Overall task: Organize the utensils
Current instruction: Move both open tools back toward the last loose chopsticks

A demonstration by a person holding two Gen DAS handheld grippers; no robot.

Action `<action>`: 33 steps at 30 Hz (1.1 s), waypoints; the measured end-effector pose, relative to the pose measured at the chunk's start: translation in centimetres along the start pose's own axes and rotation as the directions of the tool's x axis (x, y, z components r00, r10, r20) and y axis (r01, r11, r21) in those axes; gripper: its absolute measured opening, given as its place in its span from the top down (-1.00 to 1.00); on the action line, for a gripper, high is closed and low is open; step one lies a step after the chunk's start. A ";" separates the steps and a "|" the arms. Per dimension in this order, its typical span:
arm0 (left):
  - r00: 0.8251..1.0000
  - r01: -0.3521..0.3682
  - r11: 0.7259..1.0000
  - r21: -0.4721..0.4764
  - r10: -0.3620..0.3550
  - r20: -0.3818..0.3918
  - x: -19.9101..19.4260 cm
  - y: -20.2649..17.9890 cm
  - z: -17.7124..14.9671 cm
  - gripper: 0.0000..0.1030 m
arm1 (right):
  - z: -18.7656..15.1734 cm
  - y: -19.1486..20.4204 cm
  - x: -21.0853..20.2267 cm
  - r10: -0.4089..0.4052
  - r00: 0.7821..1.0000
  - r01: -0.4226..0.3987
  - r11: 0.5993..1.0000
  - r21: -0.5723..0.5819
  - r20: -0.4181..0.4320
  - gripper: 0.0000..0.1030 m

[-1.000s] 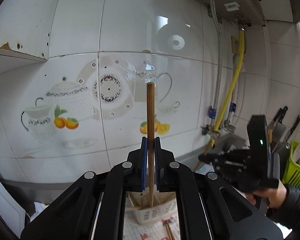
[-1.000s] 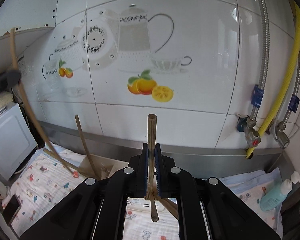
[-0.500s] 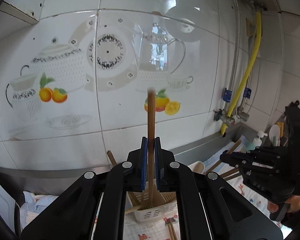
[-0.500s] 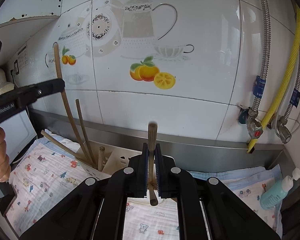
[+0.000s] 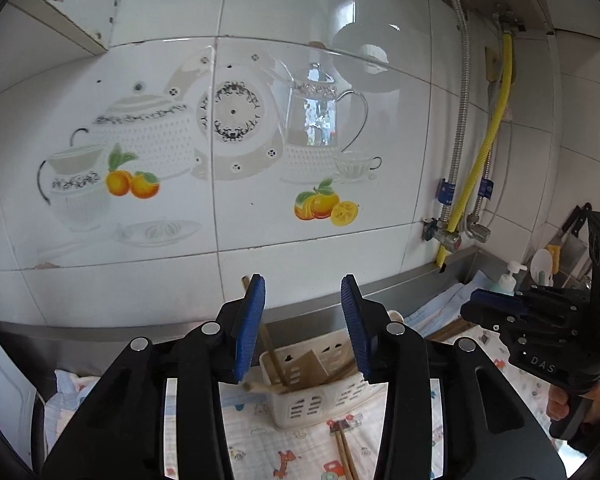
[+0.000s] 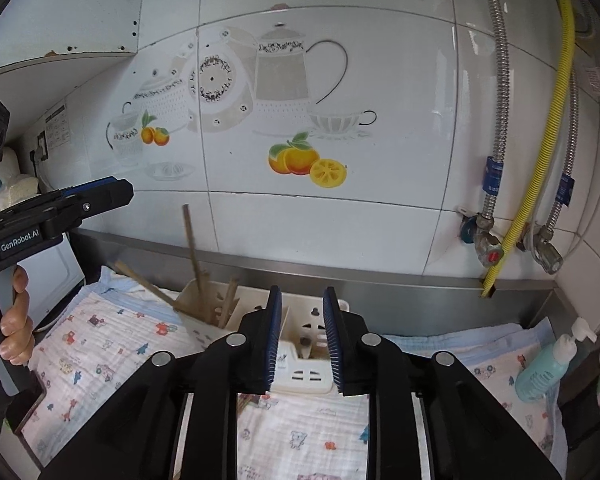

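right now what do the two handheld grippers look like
Both are matte black plastic with silver bolts and ribbed blue pads. The left gripper carries white "GenRobot.AI" lettering; the right gripper shows "DAS" on its side. Each has a pistol-style handle; no cables visible.

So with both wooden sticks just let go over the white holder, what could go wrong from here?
1. The tall wooden stick leans in the white slotted plastic holder; it may tip out.
2. The left gripper, jaws just opened and empty, sits close above the holder and could knock it.
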State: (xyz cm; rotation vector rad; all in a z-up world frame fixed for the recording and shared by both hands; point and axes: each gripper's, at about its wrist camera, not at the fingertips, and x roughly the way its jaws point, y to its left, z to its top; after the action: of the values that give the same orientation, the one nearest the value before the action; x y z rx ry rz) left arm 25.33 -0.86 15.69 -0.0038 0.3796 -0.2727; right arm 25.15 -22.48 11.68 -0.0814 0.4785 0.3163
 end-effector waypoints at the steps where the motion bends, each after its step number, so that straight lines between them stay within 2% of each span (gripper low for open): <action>1: 1.000 -0.002 1.000 -0.007 0.002 0.003 -0.8 0.2 -0.3 0.03 | -0.5 0.3 -0.6 -0.002 1.000 0.002 1.000 0.000 -0.001 0.52; 5: 1.000 -0.011 1.000 -0.024 0.011 0.010 -3.6 0.9 -2.2 -0.21 | -3.0 1.7 -2.0 0.019 0.999 -0.019 1.000 0.003 -0.036 0.51; 6: 1.000 -0.022 0.999 -0.027 0.023 0.011 -4.1 1.1 -2.7 -0.41 | -3.7 2.1 -2.1 0.022 0.999 -0.022 1.000 0.003 -0.046 0.51; 7: 0.999 -0.032 0.999 -0.031 0.032 0.012 -4.7 1.3 -3.4 -0.53 | -4.7 2.6 -2.3 0.033 0.997 -0.033 0.999 0.005 -0.062 0.50; 9: 0.999 -0.036 0.999 -0.038 0.036 0.002 -5.7 1.6 -4.6 -0.59 | -6.7 3.6 -2.3 0.046 0.994 -0.045 0.999 0.013 -0.095 0.44; 10: 0.999 -0.040 0.998 -0.040 0.039 -0.007 -6.1 1.7 -5.4 -0.69 | -7.6 4.0 -2.2 0.051 0.993 -0.049 0.999 0.018 -0.109 0.34; 14: 0.996 -0.076 0.997 -0.021 0.076 -0.038 -7.3 1.8 -8.2 -0.78 | -11.8 6.0 -1.5 0.089 0.980 -0.080 0.995 0.058 -0.178 0.32; 19: 0.993 -0.101 0.995 -0.024 0.099 -0.069 -8.7 2.2 -11.7 -0.85 | -16.2 8.3 0.2 0.100 0.956 -0.075 0.992 0.098 -0.276 0.32; 23: 0.990 -0.101 0.993 -0.061 0.095 -0.102 -9.3 2.9 -14.0 -0.85 | -18.3 9.5 1.2 0.109 0.941 -0.070 0.989 0.132 -0.319 0.37; 26: 0.982 -0.160 0.986 -0.045 0.155 -0.108 -9.8 3.1 -15.5 -0.86 | -19.3 10.2 1.9 0.109 0.934 -0.057 0.986 0.159 -0.339 0.42; 33: 0.971 -0.193 0.978 -0.078 0.178 -0.159 -10.0 4.4 -18.3 -0.86 | -20.7 10.8 3.4 0.123 0.919 -0.038 0.973 0.226 -0.375 0.56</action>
State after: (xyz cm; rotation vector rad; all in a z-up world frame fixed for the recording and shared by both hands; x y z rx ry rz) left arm 10.89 6.90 2.05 -0.0392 0.5398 -0.0696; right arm 15.46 -14.35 -8.22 0.0893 0.9098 0.3287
